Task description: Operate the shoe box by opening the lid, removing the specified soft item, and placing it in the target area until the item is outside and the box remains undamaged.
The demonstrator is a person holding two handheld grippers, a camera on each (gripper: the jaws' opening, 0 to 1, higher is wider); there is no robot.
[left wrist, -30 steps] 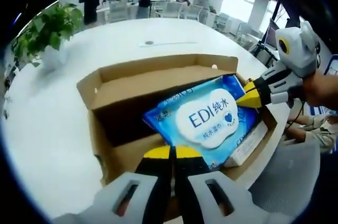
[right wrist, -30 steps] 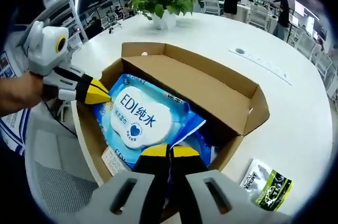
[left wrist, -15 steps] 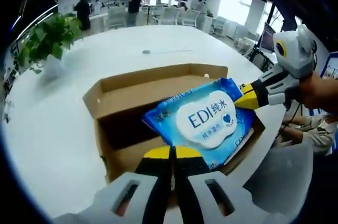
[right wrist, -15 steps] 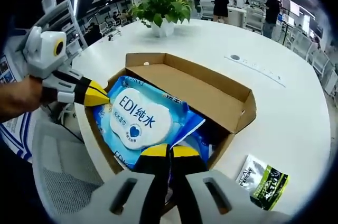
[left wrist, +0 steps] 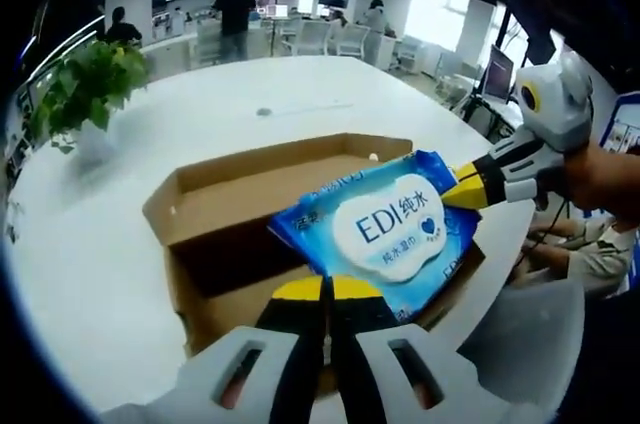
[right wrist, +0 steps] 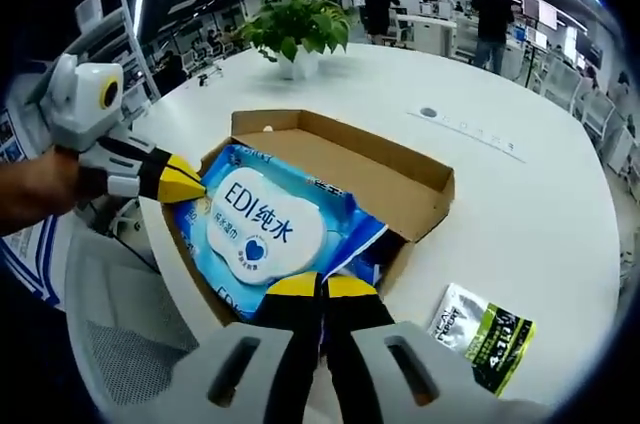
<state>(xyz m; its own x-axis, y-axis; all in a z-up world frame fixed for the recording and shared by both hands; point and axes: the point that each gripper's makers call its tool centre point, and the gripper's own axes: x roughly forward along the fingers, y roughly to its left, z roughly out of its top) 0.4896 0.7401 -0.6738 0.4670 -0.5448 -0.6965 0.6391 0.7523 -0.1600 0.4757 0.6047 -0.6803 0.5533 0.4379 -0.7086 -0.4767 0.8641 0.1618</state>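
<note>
An open brown cardboard shoe box [left wrist: 250,179] [right wrist: 385,169] lies on a round white table, its lid flap folded back. A blue wet-wipes pack [left wrist: 390,229] [right wrist: 255,229] with a white "EDI" label hangs above the box, held at two opposite edges. My left gripper [left wrist: 327,289] is shut on one edge; in the right gripper view it enters from the left [right wrist: 185,182]. My right gripper [right wrist: 322,289] is shut on the opposite edge, and it reaches in from the right [left wrist: 465,189] in the left gripper view. More blue packaging [right wrist: 372,262] shows under the pack, inside the box.
A green-and-white sachet [right wrist: 485,329] lies on the table [right wrist: 520,214] beside the box. A potted plant [left wrist: 85,84] [right wrist: 295,29] stands at the far edge. A grey chair [left wrist: 530,334] [right wrist: 110,324] sits off the near edge. People stand in the office behind.
Both grippers have risen with the wipes pack between them. The pack now sits higher over the box, and the box looks smaller and lower in both views.
</note>
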